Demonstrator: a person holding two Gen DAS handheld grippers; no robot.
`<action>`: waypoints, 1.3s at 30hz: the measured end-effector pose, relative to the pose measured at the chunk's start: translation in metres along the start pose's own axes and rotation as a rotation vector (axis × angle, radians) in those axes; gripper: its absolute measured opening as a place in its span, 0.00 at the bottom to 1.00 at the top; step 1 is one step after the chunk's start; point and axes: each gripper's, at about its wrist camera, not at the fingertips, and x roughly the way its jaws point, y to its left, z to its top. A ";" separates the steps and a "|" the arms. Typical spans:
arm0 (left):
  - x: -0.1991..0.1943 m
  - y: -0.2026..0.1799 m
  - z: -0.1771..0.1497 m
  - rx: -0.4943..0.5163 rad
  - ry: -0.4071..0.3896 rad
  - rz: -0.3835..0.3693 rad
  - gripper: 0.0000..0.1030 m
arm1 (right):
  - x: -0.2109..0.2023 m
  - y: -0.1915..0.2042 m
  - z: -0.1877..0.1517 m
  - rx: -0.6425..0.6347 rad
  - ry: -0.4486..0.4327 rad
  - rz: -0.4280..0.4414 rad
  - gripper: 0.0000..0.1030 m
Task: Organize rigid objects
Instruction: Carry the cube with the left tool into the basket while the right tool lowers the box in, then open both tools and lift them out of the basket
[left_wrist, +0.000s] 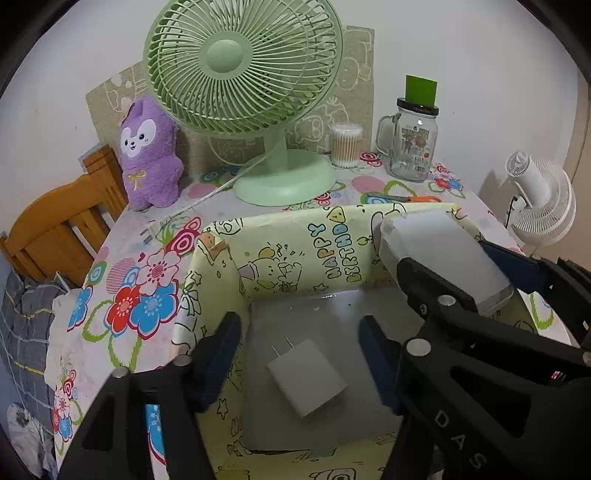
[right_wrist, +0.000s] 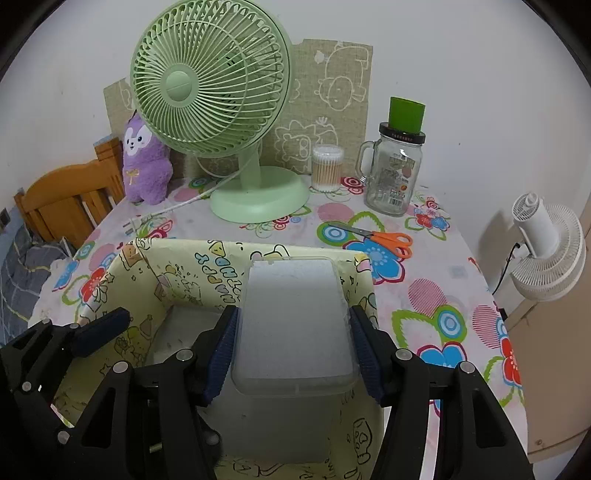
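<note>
I read this as a lived-in home, probably a bedroom corner. A flowered tablecloth (right_wrist: 443, 280) covers the table, which carries a green desk fan (right_wrist: 207, 88), a purple plush toy (right_wrist: 146, 166), a jar of cotton swabs (right_wrist: 327, 168), a glass mug jar (right_wrist: 395, 177) and scissors (right_wrist: 388, 240). A wooden headboard or chair (left_wrist: 62, 221) and checked bedding (left_wrist: 22, 321) sit at left, too distorted to tell which.
</note>
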 end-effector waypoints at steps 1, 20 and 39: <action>0.000 0.000 0.000 -0.001 0.001 -0.006 0.71 | 0.000 0.000 0.000 0.001 0.000 0.000 0.61; -0.024 0.000 -0.002 -0.015 -0.004 -0.026 0.91 | -0.011 -0.003 -0.005 0.096 0.055 0.078 0.80; -0.069 -0.007 -0.016 -0.009 -0.050 -0.035 0.99 | -0.063 -0.003 -0.017 0.113 0.020 0.043 0.96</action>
